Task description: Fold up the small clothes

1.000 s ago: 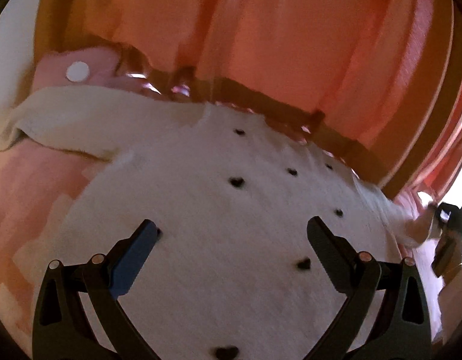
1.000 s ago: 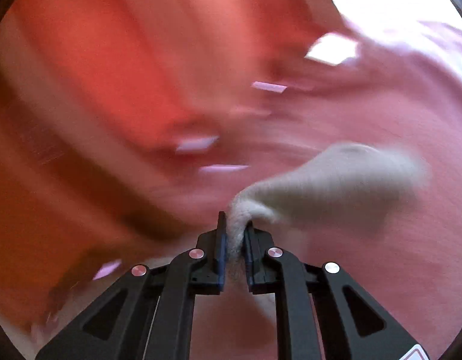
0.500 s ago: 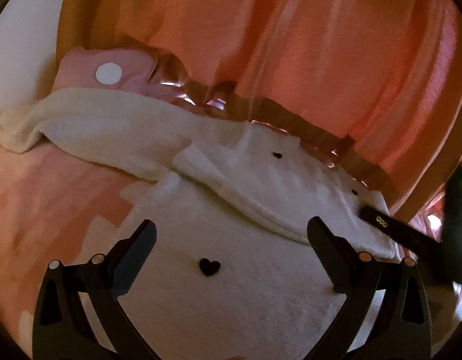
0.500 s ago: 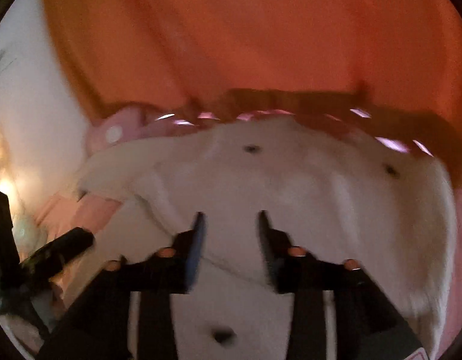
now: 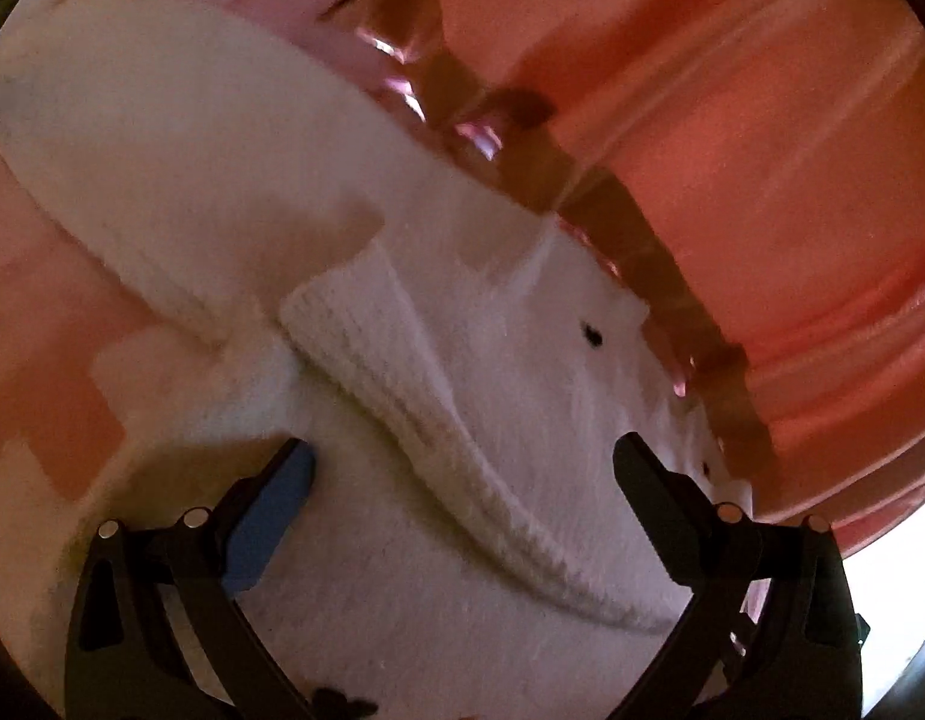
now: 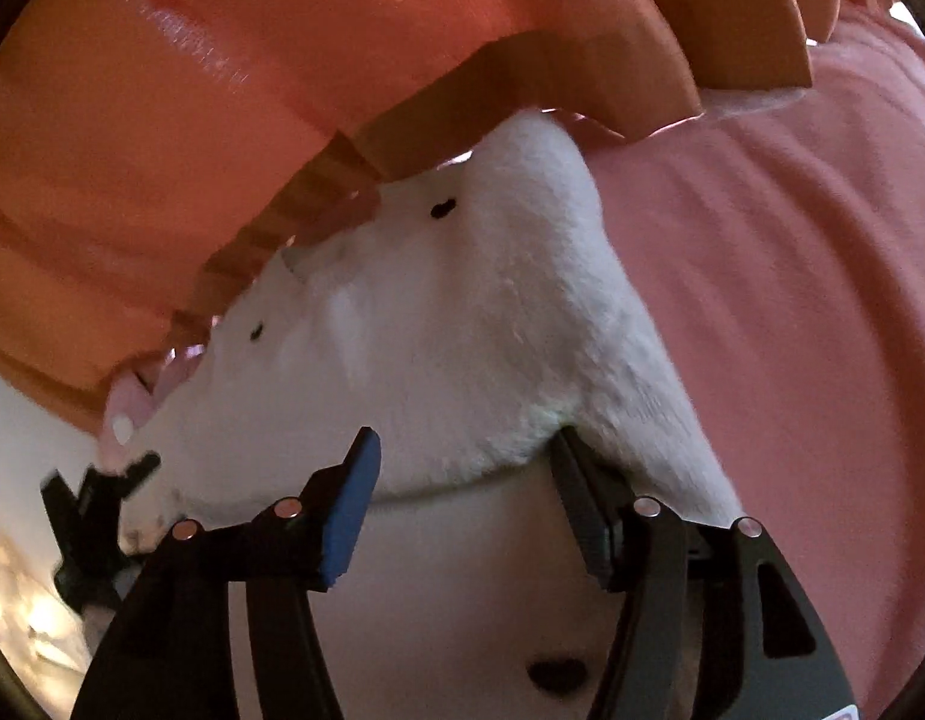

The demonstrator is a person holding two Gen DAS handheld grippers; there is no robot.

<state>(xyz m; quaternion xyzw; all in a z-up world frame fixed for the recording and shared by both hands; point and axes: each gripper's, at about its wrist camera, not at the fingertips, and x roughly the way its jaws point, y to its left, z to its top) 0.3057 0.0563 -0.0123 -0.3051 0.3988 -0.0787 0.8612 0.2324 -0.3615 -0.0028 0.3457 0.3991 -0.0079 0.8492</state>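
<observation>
White fuzzy sweater on pink bed, soft, light, floppy; take ribbed cuff; left claw and right claw both spread, empty.

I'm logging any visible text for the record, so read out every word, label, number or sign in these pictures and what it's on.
No text can be read.
The white sweater carries only small black heart marks.
The right gripper has a sticker corner at the frame edge, too cropped to read.

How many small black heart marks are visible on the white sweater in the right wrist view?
3 on the white sweater: one near its top edge, one further left, one low between the open fingers. Folds may hide more.
</observation>
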